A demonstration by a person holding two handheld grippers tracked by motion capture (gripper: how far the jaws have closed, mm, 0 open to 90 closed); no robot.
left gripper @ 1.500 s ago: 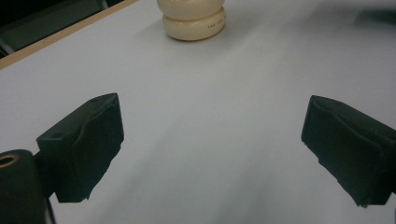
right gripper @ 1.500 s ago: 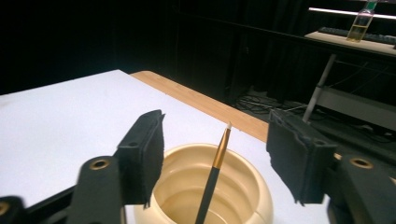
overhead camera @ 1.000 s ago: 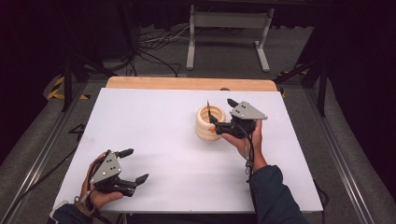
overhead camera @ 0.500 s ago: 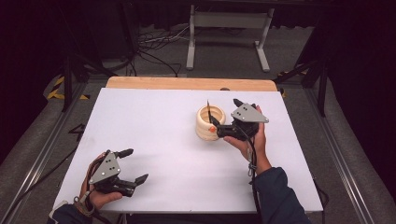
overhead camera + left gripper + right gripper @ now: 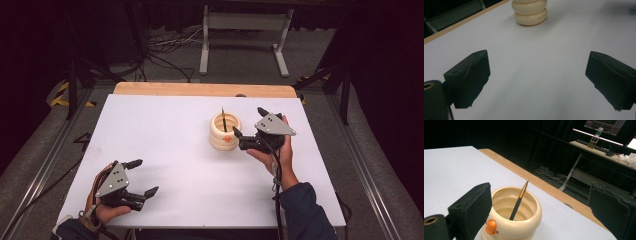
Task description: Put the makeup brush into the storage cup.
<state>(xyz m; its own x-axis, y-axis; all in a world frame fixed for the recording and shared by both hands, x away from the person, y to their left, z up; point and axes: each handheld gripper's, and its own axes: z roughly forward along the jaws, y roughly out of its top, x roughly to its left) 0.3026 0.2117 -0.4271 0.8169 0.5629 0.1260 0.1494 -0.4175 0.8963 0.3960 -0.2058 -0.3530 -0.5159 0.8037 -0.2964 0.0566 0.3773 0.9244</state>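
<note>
Two grippers, both with jaws spread and nothing between them.
Right gripper [image 5: 250, 124] has just been opening beside the cream holder [image 5: 224, 131]; its near jaw sits just beside the rim, and the pen [image 5: 518, 200] leans inside. Left gripper [image 5: 141, 177] waits well apart. A careless sideways pull could clip the rim and tip the holder.

Each claw is black, topped by a grey three-cornered plate with small screws. A black cable trails from the right claw [image 5: 251, 131]. The sleeves are dark blue.
</note>
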